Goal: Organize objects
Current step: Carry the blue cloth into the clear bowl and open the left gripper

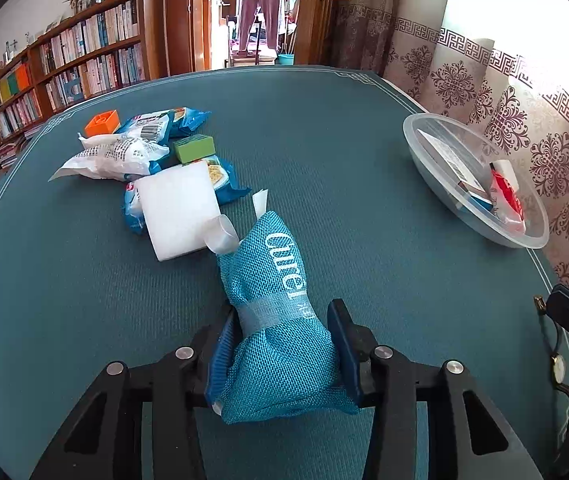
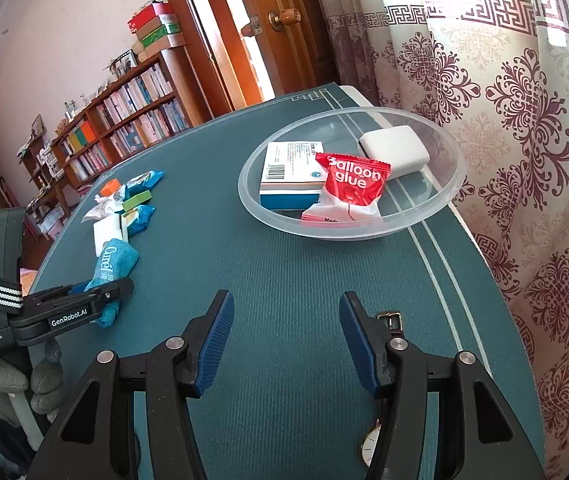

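Over by the patterned curtain [image 2: 524,160], a clear plastic bowl [image 2: 424,216] is sitting on the teal desk [image 2: 284,280], holding a blue-and-white box [image 2: 284,176], a red "Balloon glue" packet [image 2: 348,188] leaning on that box, and a white block [image 2: 394,150] against the bowl's far wall. Well to the left of the bowl, the left tool [image 1: 280,344] is clamping its blue pads on a teal mesh pouch [image 1: 280,304] lying on the desk. Beyond the pouch, further from the bowl, snack packets [image 1: 124,148], a white sponge [image 1: 180,208], a green block [image 1: 194,148] and an orange block [image 1: 102,122] are lying bunched together. Nearer than the bowl, the right tool [image 2: 284,340] is hovering with its jaws apart, gripping nothing, a wristwatch [image 2: 372,444] lying beneath it.
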Action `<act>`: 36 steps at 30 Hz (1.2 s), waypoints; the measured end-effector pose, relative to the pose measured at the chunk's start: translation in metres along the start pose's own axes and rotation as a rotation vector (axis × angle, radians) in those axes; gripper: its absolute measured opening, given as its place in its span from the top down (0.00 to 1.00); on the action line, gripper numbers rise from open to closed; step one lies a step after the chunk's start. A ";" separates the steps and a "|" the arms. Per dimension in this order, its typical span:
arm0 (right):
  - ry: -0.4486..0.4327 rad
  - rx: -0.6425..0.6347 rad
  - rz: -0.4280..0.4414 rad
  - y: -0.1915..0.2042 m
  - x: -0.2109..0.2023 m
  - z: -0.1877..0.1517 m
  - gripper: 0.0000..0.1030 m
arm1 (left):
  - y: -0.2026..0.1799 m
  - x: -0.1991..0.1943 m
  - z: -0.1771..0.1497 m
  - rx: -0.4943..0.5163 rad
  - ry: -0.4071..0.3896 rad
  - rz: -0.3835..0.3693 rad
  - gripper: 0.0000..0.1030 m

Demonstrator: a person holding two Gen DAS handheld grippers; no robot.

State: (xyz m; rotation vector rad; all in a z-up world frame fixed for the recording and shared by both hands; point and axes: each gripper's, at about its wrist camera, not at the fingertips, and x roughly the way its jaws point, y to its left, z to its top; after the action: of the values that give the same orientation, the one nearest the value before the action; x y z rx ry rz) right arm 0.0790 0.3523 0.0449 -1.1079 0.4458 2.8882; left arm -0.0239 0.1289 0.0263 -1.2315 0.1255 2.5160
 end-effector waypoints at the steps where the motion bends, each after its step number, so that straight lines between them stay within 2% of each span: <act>1: -0.002 0.002 -0.001 -0.001 0.000 0.001 0.45 | -0.004 -0.001 0.003 0.011 -0.007 -0.004 0.54; 15: -0.024 0.055 -0.038 -0.022 -0.007 0.007 0.45 | -0.088 -0.002 0.068 0.208 -0.112 -0.109 0.54; 23: -0.039 0.088 -0.038 -0.034 -0.012 0.012 0.45 | -0.128 0.026 0.101 0.245 -0.089 -0.177 0.54; 36: -0.041 0.132 -0.062 -0.052 -0.009 0.017 0.45 | -0.173 0.060 0.129 0.305 -0.071 -0.244 0.54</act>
State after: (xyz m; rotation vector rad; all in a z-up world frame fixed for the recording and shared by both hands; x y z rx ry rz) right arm 0.0806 0.4079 0.0495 -1.0227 0.5810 2.7769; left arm -0.0968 0.3357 0.0713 -0.9709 0.3099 2.2273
